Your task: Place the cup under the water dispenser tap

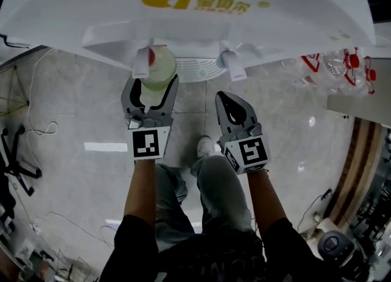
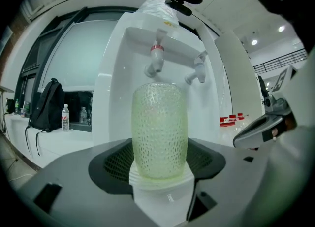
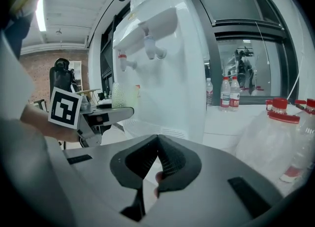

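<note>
Jaws of the left gripper (image 1: 154, 85) clasp the green dimpled cup (image 1: 160, 65) at upper centre, beneath the red-tagged tap (image 1: 144, 62); the right gripper (image 1: 222, 96), lower right of it, is clenched on nothing. Rim could knock the spout if lifted, or the cup tip off the drip tray (image 1: 198, 68) if released off-centre. Beyond, glossy pale floor tiles (image 1: 79, 109), trailing cables (image 1: 43, 132) at left, water bottles (image 1: 333, 63) upper right
</note>
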`<state>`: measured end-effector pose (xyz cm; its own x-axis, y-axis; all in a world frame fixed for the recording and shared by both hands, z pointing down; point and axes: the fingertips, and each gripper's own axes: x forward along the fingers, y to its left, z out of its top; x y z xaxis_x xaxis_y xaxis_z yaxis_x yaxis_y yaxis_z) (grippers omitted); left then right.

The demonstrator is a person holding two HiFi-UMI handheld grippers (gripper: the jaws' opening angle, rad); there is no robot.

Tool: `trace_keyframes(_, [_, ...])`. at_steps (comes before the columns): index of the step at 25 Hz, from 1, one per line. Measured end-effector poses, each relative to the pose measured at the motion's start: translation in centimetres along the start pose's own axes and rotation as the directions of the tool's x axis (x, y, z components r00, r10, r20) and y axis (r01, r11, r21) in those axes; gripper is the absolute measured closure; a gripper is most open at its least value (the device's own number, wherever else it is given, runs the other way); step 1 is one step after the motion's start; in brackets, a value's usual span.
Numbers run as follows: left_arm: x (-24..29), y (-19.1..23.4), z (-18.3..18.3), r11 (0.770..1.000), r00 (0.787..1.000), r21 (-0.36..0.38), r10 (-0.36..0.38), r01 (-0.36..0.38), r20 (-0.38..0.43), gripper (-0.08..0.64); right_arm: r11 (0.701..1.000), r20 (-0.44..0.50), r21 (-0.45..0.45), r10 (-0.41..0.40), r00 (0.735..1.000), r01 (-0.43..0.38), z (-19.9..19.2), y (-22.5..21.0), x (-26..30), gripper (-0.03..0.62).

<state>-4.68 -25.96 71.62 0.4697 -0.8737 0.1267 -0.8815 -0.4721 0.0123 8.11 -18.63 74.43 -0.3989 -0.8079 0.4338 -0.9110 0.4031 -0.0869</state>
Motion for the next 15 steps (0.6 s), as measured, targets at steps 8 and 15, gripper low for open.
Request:
trace_keyframes(8, [1.5,0.0,-0.7,0.999,0.999,0.051,-0.010,0.013,-0.044,0.227,0.999,-0.033,0.024,-0.025,0.999,0.026,-1.7,-0.5,-0.5,0.577])
trace_keyframes(15, [1.8,0.1,-2.6,0.996,0.990,0.078,-0.029,0.040,-0.137,0.227,0.999,0.031,0.034,-0.042,0.999,0.041,-1.0,-0.2,0.1,0.577])
